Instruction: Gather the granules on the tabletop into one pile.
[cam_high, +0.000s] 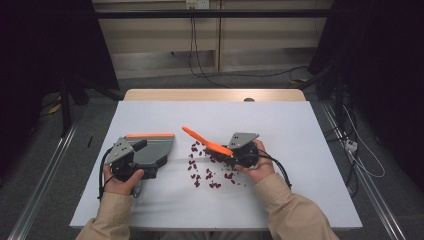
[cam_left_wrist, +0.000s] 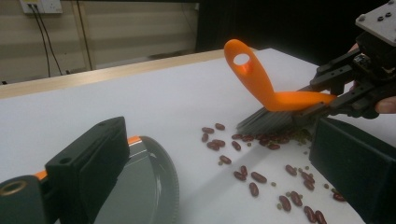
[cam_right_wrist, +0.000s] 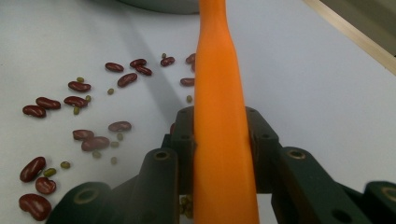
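Dark red beans and small green ones lie scattered on the white table. My right gripper is shut on the orange brush. The brush's grey bristles rest on the table at the beans' edge. A grey dustpan with an orange edge lies left of the beans. My left gripper sits over it with jaws wide apart. One jaw lies along the orange edge, and bare table shows between the pan's curved rim and the other jaw.
The table's wooden far edge borders a grey floor with cables. Dark stands flank the table on both sides. Both sleeved forearms enter from the near edge.
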